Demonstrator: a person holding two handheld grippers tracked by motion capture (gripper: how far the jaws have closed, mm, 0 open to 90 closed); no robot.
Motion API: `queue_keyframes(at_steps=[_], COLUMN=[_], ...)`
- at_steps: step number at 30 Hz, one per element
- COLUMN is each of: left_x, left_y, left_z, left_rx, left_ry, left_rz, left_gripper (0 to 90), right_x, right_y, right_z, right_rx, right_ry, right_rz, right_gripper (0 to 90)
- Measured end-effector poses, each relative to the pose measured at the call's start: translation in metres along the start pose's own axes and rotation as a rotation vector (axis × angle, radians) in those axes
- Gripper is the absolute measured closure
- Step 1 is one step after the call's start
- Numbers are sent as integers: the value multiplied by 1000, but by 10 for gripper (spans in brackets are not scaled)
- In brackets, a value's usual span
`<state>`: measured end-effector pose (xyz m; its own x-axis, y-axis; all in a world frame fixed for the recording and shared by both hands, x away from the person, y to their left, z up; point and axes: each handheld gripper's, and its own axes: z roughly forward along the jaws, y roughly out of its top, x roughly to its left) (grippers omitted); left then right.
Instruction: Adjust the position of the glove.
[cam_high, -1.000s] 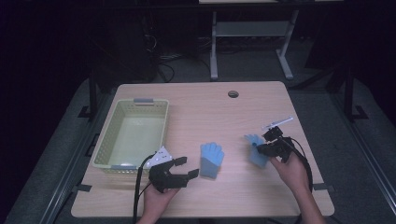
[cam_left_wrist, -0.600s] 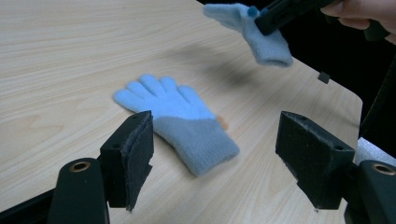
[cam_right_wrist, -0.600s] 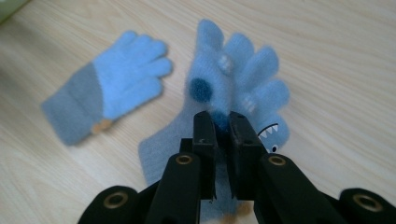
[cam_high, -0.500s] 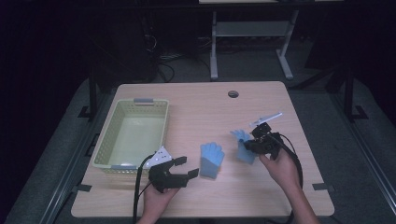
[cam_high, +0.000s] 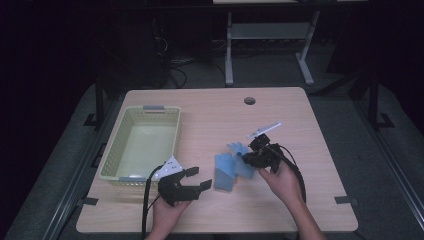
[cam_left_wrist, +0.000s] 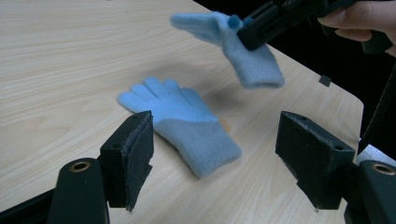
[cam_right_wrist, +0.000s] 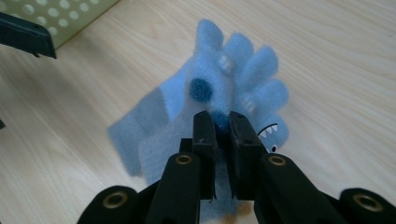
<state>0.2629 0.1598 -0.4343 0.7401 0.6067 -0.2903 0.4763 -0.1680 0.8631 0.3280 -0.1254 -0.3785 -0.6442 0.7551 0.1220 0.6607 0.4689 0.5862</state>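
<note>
Two light blue knitted gloves are in play. One light blue knitted glove with dark blue dots (cam_right_wrist: 219, 93) is pinched between the nearly closed jaws of the right tool (cam_high: 252, 156) and hangs lifted off the wood, just right of the bench's middle and toward its near edge; in the left gripper view this held glove (cam_left_wrist: 243, 56) is in the air above its own shadow. The second light blue knitted glove with a grey-blue cuff (cam_left_wrist: 182, 122) lies flat on the light wooden bench (cam_high: 220, 115), fingers spread, just beside and partly under the held one, and between the two tools. The left tool (cam_high: 192, 182) rests near the bench's near edge with its jaws spread wide and nothing between them, close to the lying glove without touching it. One pale green perforated plastic basket (cam_high: 120, 145) stands along the left edge of the bench, close to the left tool.
</note>
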Motion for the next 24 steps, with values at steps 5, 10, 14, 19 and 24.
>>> queue_keyframes(at_steps=[5,10,14,19,24], left_x=[0,1,1,2,2], left_y=[1,1,1,1,1], left_z=[-1,-1,-1,-2,-2], left_rx=[-1,-8,-8,-13,-7], left_ry=[3,5,5,5,6], left_rz=[3,-2,-2,-2,0], left_gripper=[274,274,274,274,274], right_x=[10,16,21,28,32], right_y=[3,3,3,3,3], right_z=[9,19,27,37,44], right_rx=[4,5,13,27,34], right_ry=[20,45,54,64,75], right_rz=[-5,3,8,1,7], right_gripper=[827,825,823,821,821])
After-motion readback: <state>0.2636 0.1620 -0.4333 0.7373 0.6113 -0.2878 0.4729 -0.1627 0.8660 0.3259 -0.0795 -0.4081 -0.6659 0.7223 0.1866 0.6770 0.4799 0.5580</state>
